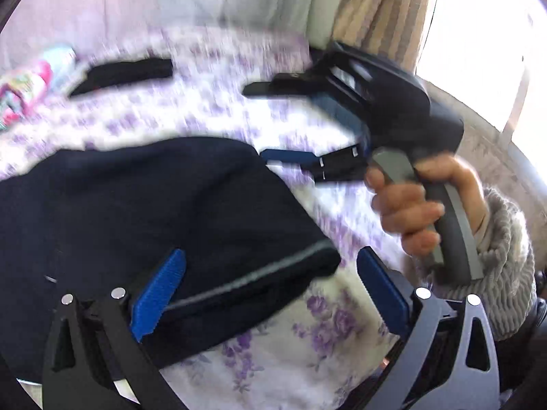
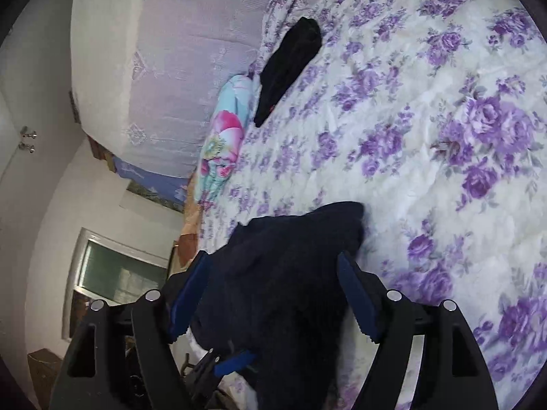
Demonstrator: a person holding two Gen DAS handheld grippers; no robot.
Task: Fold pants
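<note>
Dark navy pants (image 1: 143, 205) lie bunched on the flowered bedspread (image 1: 307, 341). In the left wrist view their edge, with a grey stripe (image 1: 256, 273), runs between my left gripper's (image 1: 271, 290) blue fingers, close to the left one. That gripper stands wide open. A hand (image 1: 410, 212) holds my right gripper (image 1: 254, 121) to the right, its jaws apart over the bedspread and its lower finger (image 1: 290, 157) at the pants' far edge. In the right wrist view the pants (image 2: 290, 273) fill the space between the right gripper's (image 2: 273, 290) spread fingers.
A second black garment (image 1: 126, 75) (image 2: 290, 68) lies further off on the bed. Next to it is a colourful cushion (image 1: 27, 85) (image 2: 225, 136). A striped curtain (image 1: 383, 10) hangs at the far right, and a lace-covered headboard (image 2: 171, 68) stands behind the bed.
</note>
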